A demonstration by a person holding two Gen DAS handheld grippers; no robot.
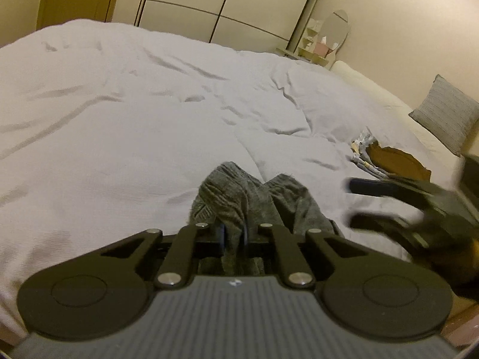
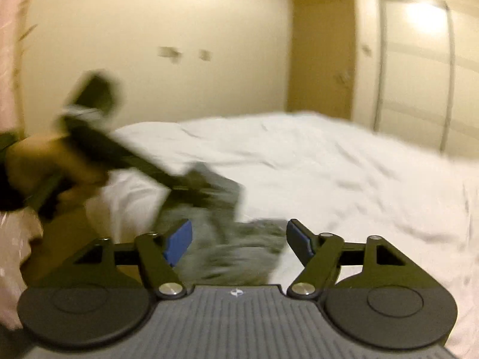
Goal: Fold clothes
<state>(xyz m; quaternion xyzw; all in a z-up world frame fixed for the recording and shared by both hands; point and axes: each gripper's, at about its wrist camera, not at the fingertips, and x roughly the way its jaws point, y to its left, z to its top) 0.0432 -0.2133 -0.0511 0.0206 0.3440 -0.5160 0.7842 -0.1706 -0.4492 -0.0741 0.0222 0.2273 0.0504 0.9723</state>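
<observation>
We take the grey knit garment (image 1: 239,197) as our landmark; it lies bunched on the white bedspread (image 1: 134,104) at the near edge of the bed. Our left gripper (image 1: 233,234) has its fingers drawn narrow, pinching a fold of that garment between the blue pads, and the cloth rises in two humps just beyond the fingertips. To the right of the garment, our right gripper (image 1: 356,203) shows in the left wrist view as a blurred dark shape with its two fingers spread apart, near the cloth but not touching it as far as we can tell.

From the right wrist view, our right gripper (image 2: 239,242) stands wide, its blue pads (image 2: 178,243) parted with the grey knit garment (image 2: 236,248) lying between and below them, though blur keeps us from saying whether they touch it. The left gripper (image 2: 191,185) reaches into the garment from the left.

Beyond the garment to the right lies a stack of folded clothes (image 1: 389,161), brown on top, patterned beneath. Farther right of it a grey cushion (image 1: 446,113) leans by the wall.
</observation>
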